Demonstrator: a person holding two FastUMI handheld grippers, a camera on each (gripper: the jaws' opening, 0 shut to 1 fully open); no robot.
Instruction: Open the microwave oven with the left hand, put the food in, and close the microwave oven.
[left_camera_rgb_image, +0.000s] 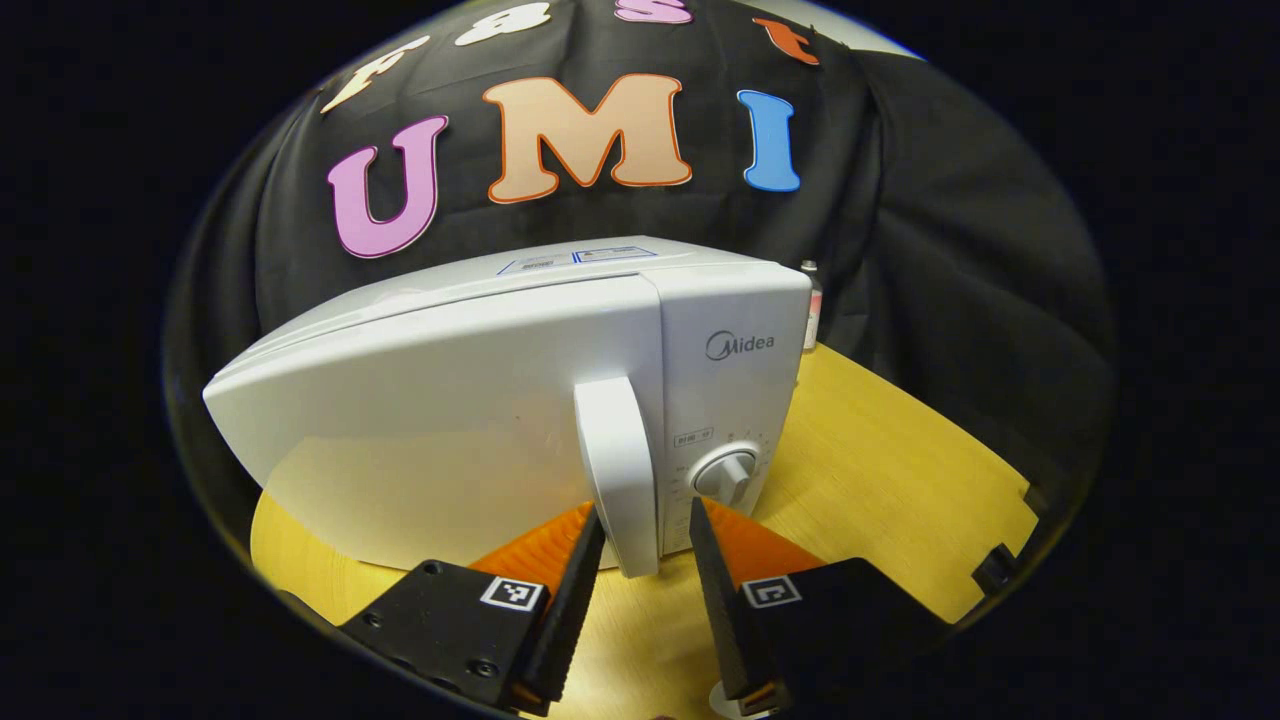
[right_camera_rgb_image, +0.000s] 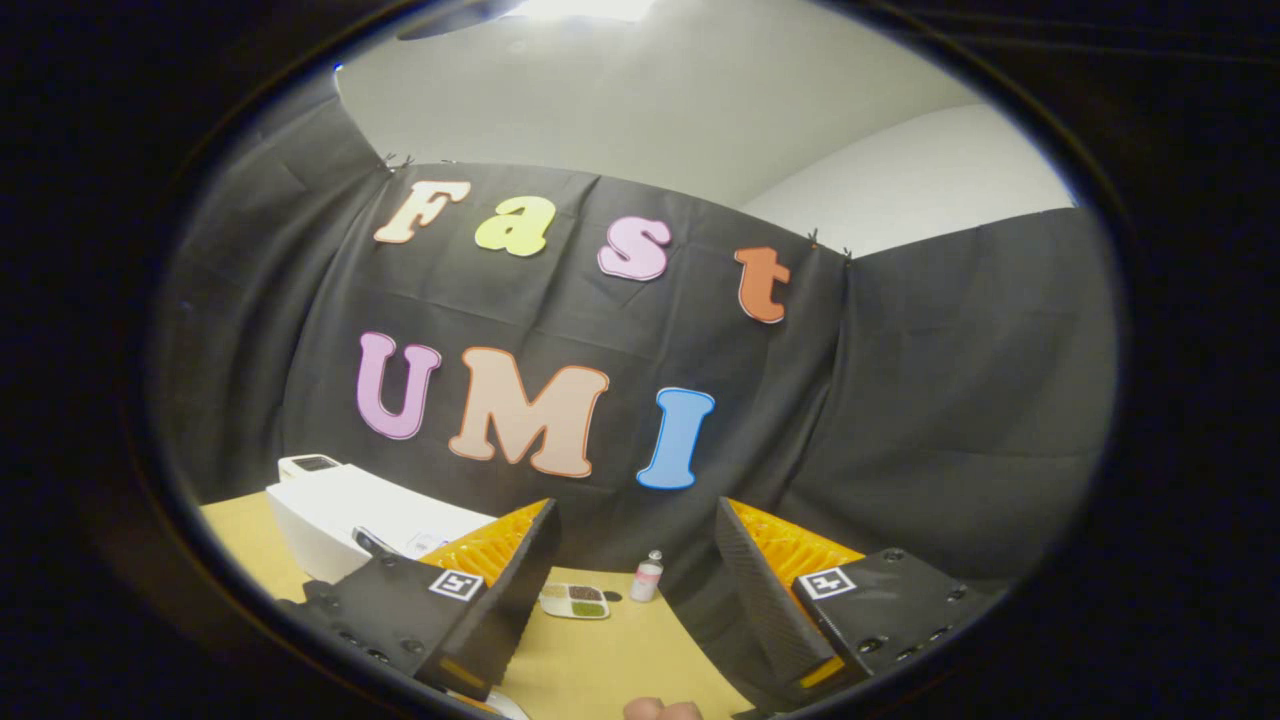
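Note:
The white microwave stands on the wooden table with its door closed. My left gripper is open, and the lower end of the door handle sits between its fingers; the left finger is close against the handle and the right one stands apart from it. In the right gripper view the microwave is at the lower left. The food, a small plate with coloured portions, lies on the table ahead of my right gripper, which is open, empty and raised above the table.
A round control knob sits right of the handle. A small bottle stands beside the food plate, and a bottle shows behind the microwave's right corner. The table's right edge has notches.

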